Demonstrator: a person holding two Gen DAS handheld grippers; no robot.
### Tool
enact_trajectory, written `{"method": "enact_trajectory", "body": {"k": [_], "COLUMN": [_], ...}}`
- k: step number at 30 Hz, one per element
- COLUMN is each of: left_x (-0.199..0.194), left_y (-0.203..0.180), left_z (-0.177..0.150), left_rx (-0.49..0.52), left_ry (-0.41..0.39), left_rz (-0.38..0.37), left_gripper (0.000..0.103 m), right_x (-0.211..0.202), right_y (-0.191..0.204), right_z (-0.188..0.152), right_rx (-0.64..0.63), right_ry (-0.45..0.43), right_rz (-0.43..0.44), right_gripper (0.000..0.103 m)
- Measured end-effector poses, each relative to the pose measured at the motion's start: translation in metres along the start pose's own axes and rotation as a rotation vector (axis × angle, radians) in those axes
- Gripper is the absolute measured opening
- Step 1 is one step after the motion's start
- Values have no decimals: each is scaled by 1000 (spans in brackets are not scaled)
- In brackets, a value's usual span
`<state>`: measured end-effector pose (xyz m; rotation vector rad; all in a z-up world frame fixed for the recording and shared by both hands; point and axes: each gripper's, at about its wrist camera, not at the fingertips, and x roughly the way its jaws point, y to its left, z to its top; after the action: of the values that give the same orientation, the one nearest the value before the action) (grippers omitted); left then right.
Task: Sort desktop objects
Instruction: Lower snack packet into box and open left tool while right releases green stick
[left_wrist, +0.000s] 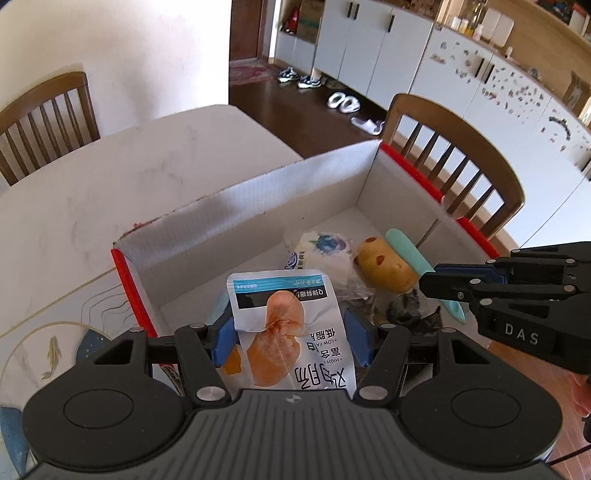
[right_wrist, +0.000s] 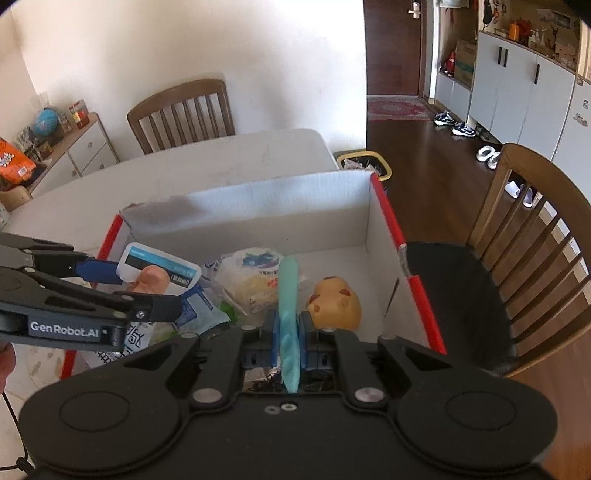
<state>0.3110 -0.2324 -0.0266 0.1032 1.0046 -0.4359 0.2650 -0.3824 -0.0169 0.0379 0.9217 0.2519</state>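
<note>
Above the box (left_wrist: 258, 199), the left claw (left_wrist: 291, 339) grips a snack packet (left_wrist: 291, 332), the right claw (right_wrist: 288, 332) a teal stick (right_wrist: 287, 295); lowering before release should avoid spills.

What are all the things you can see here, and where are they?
cardboard box: one, white inside with red edges, on the table.
snack packet: one, white with orange food picture, held over the box's near side.
mint stick: one, pale green, held over the box.
yellow toy: one, yellow with brown spots, inside the box.
wrapped bun: one, clear wrapper with blue print, inside the box.
table: one, white marble look.
chairs: two, brown wood, beside the table.
left gripper: black, blue pads, clamping the snack packet.
right gripper: black, clamping the mint stick.
</note>
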Motion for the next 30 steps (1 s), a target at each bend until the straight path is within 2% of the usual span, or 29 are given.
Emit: {"method": "enact_trajectory", "body": {"k": [12, 22, 25, 28, 30], "left_x": [23, 34, 33, 30, 27], "left_y": [-5, -5, -5, -5, -4], "left_z": [-2, -4, -4, -3, -2], "left_rx": [7, 17, 20, 27, 25], "left_ry": [39, 80, 78, 70, 64], "left_rz": [37, 21, 14, 16, 15], "left_gripper": [60, 62, 63, 64, 74], "right_x": [28, 43, 42, 40, 37], "right_y": [5, 2, 2, 0, -2], "right_z": [-7, -14, -15, -16, -17], "right_rx": [-40, -50, -56, -53, -51], "right_ry": [57, 100, 97, 94, 87], "right_rz": [-46, -68, -77, -74, -74], "right_gripper": [10, 11, 20, 22, 28]}}
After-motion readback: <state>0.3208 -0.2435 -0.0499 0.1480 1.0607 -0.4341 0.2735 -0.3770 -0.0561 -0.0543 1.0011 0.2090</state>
